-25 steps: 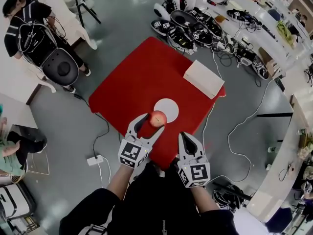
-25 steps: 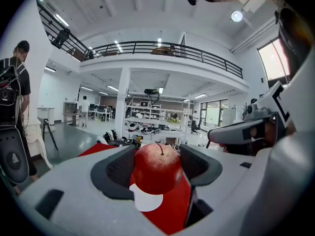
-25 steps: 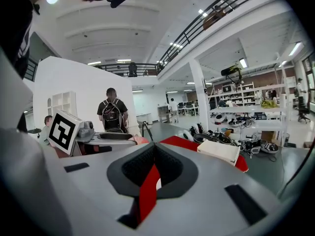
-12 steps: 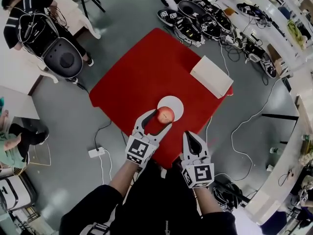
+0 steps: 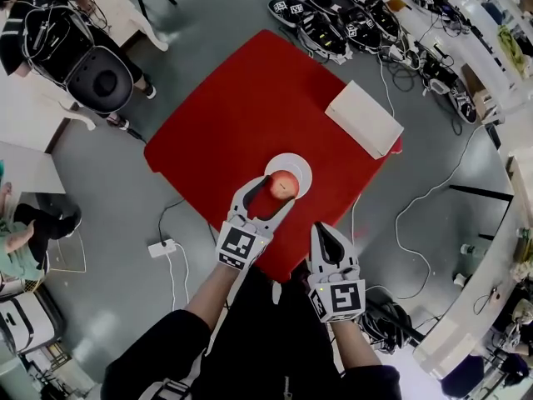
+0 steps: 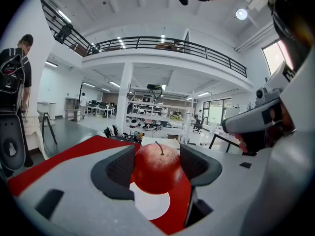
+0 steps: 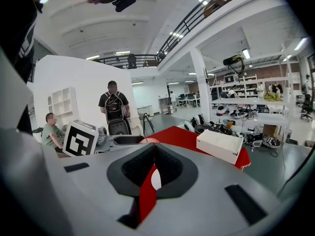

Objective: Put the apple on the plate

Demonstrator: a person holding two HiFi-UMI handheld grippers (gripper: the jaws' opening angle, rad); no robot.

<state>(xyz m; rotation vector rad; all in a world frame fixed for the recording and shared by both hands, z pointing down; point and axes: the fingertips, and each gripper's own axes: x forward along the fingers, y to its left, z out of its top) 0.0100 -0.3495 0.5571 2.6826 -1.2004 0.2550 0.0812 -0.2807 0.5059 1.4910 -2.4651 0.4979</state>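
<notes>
Now | apple clamped between left gripper jaws | seemingly above plate

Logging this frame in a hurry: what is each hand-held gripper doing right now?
Left hand-held gripper: closed on the apple.
Right hand-held gripper: closed, holding nothing.

Left gripper has pushed farther from the person, taking the apple with it. A second ago the apple hung at the plate's near-left rim, mostly over the red table. Half a second ago it overlapped the plate's near edge. Now it sits over the plate's near half, with white showing only on the far and right sides.
</notes>
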